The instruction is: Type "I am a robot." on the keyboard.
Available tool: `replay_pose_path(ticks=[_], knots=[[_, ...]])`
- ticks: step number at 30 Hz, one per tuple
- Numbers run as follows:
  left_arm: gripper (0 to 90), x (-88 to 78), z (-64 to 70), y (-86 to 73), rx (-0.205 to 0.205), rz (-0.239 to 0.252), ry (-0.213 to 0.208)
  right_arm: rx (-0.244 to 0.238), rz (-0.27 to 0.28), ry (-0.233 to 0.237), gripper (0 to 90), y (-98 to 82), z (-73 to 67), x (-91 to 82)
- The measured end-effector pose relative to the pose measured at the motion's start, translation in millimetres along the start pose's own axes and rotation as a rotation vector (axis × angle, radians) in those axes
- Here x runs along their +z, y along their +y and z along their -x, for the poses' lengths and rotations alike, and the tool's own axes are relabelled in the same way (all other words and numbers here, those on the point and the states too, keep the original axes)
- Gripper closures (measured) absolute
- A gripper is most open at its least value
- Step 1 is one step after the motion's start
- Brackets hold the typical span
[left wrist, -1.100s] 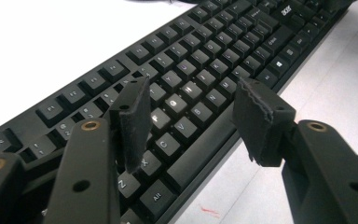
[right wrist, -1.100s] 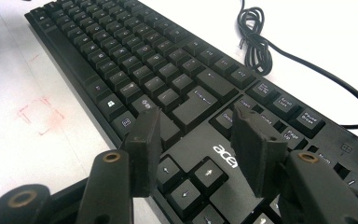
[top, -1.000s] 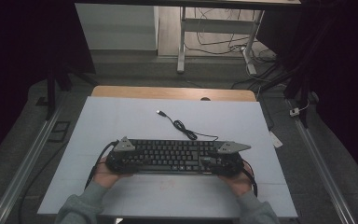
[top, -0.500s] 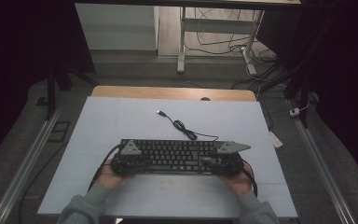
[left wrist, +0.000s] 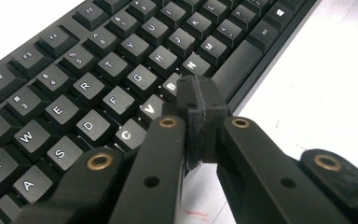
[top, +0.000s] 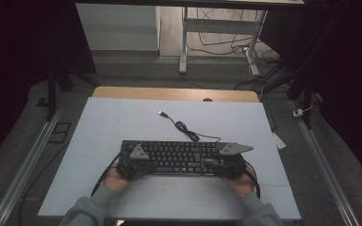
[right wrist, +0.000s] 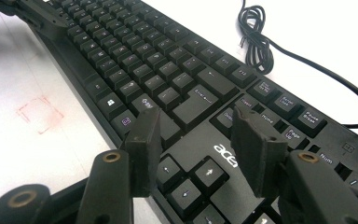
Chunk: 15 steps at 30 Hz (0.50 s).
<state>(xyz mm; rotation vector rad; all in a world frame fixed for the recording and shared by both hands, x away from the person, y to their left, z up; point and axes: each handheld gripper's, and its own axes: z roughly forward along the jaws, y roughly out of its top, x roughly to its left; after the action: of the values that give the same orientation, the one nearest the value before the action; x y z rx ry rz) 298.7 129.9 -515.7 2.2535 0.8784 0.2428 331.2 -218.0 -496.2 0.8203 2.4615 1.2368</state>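
I see the black full-size plastic keyboard (top: pixel 176 157) lying long-axis left-to-right on the pale counter (top: pixel 122 117), my left hand-held gripper (left wrist: pixel 196 116) just pressed together empty over its near-left keys, right hand-held gripper (right wrist: pixel 198 149) spread above the arrow keys.

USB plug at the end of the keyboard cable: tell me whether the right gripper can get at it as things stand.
Probably yes. The USB plug lies bare on the table beyond the keyboard, nothing on it. The right gripper hangs open over the keyboard's right end, holding nothing, so it would only have to reach across.
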Motion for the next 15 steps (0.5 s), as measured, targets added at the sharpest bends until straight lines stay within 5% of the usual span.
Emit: replay_pose_path(ticks=[15], knots=[[88.8, 5.9, 2.1, -2.1, 0.016, -0.016, 0.008, -0.002, 0.003, -0.001, 52.7, 0.2, 0.0, -0.4]])
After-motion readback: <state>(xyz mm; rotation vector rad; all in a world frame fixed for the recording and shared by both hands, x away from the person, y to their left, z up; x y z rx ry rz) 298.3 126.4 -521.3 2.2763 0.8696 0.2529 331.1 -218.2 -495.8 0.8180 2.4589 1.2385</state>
